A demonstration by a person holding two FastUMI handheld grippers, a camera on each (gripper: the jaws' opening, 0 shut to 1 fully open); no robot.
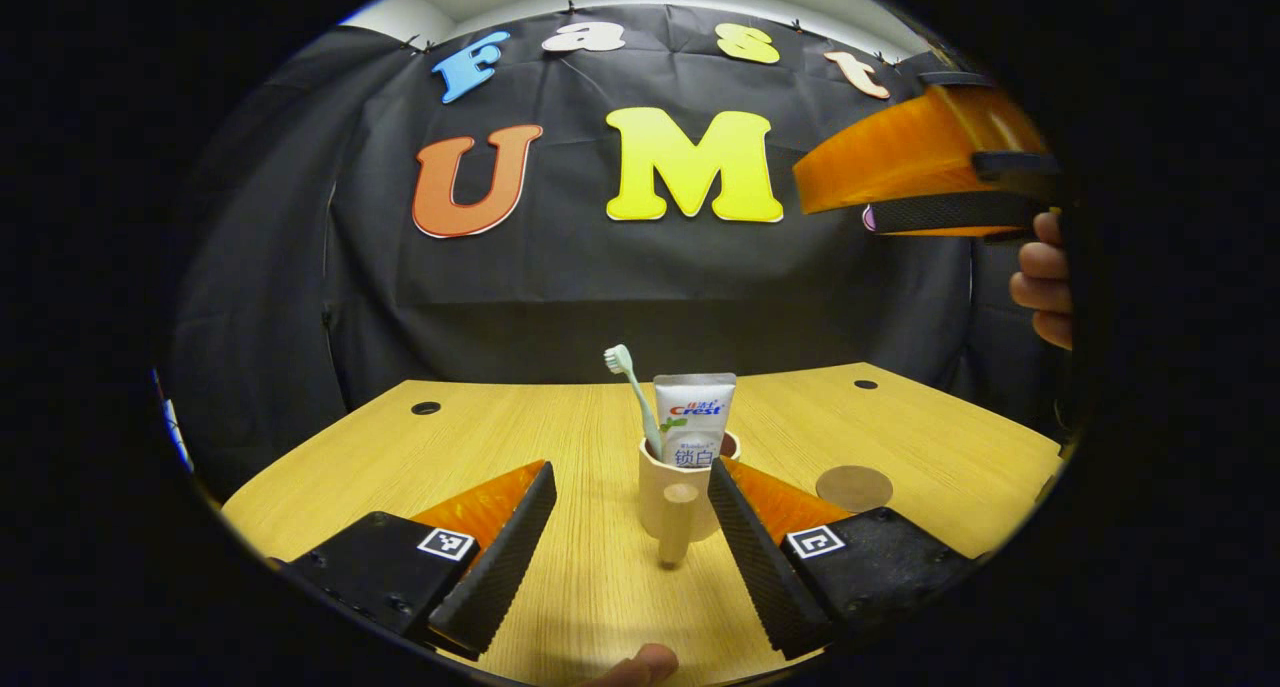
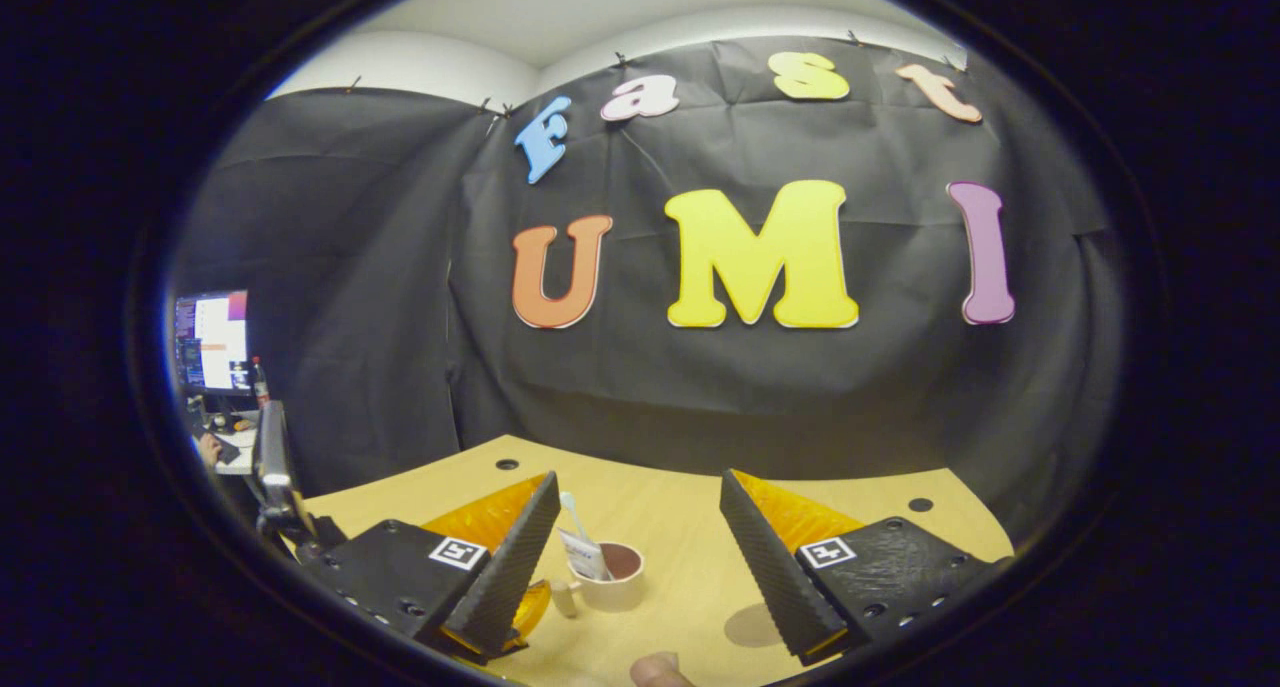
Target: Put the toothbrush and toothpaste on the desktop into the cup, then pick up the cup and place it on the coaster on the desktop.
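Cup [image 1: 678,502], coaster [image 1: 853,487] on desktop [image 1: 480,447]

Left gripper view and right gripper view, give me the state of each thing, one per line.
Beige handled cup: upright on the wooden desktop, off the coaster.
Pale green toothbrush: in cup, bristles up.
White toothpaste tube: standing in cup.
Round brown coaster: bare.
Left gripper: open, flanking cup.
Right gripper: open, raised.
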